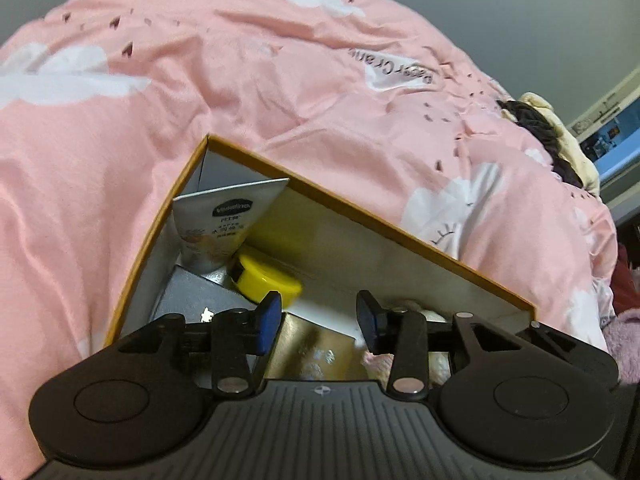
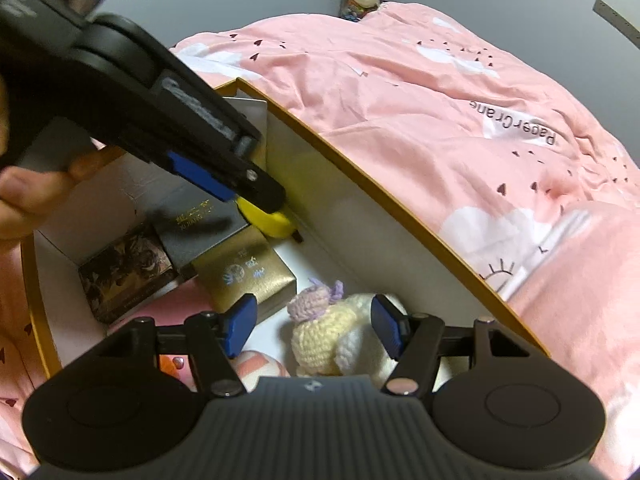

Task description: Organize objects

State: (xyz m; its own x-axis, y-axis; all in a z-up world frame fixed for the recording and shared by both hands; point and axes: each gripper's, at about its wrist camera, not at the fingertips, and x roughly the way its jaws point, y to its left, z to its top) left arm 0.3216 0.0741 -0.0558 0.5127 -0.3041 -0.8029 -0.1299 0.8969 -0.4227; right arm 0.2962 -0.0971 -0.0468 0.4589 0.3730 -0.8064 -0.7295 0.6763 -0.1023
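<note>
Right gripper (image 2: pixel 314 330), nearest the lens, hangs open above a crocheted doll (image 2: pixel 320 336) lying in the box (image 2: pixel 400 208); the doll sits between its blue fingers, touching neither. At ten o'clock the left gripper (image 2: pixel 256 196) reaches into the box, fingers spread and holding nothing, beside a yellow-capped lotion tube (image 1: pixel 228 228) propped in the far corner. Gold, black and dark cartons (image 2: pixel 244 280) already lie inside, on a pink quilt (image 2: pixel 440 92). Packing looks well advanced; next probably comes withdrawing the left gripper without tipping the tube.
</note>
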